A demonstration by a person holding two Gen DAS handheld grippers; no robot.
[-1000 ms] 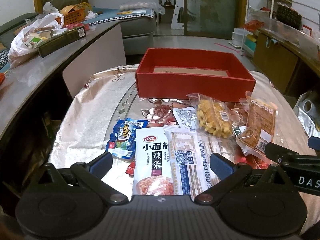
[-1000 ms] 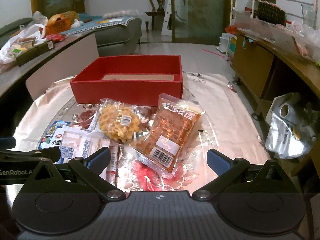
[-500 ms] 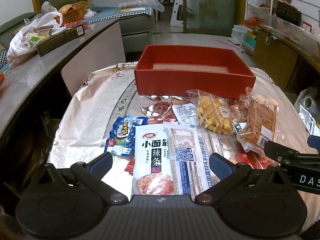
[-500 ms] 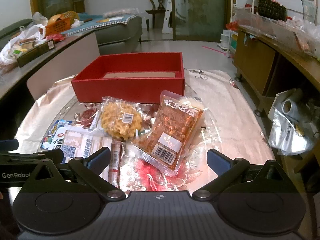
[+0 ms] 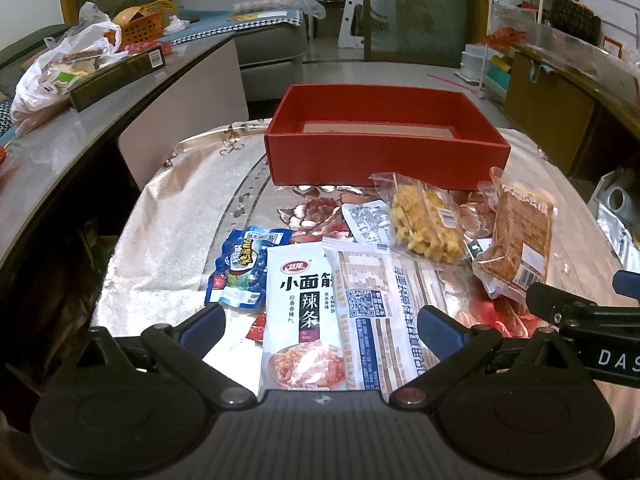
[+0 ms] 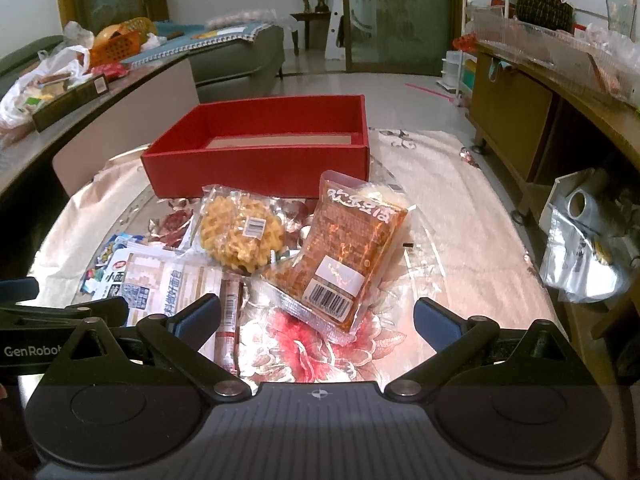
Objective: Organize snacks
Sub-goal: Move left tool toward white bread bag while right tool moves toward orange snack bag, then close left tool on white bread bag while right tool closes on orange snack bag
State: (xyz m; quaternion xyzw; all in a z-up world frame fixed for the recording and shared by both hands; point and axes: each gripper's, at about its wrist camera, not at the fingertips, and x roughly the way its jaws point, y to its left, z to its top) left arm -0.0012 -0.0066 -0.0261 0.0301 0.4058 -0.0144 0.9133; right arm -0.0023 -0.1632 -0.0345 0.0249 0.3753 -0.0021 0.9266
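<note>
An empty red box (image 5: 384, 136) (image 6: 264, 156) stands at the far side of the table. In front of it lie several snack packs: a white spicy-strip pack (image 5: 300, 312), a long white-and-blue pack (image 5: 384, 304), a blue pouch (image 5: 244, 268), a clear bag of yellow twists (image 5: 424, 224) (image 6: 240, 232), an orange-brown pack (image 5: 516, 240) (image 6: 348, 252) and a thin red stick (image 6: 230, 320). My left gripper (image 5: 320, 328) hovers open over the white packs. My right gripper (image 6: 316, 320) hangs open just short of the orange-brown pack. Neither holds anything.
The table wears a shiny floral cloth (image 6: 460, 216). A curved counter (image 5: 60, 136) with a plastic bag and a dark box runs along the left. A wooden cabinet (image 6: 516, 120) and a silver foil bag (image 6: 580, 256) stand at the right.
Both grippers have eased back and a little upward, so the box and packs sit slightly farther away. Nothing on the table has moved.
</note>
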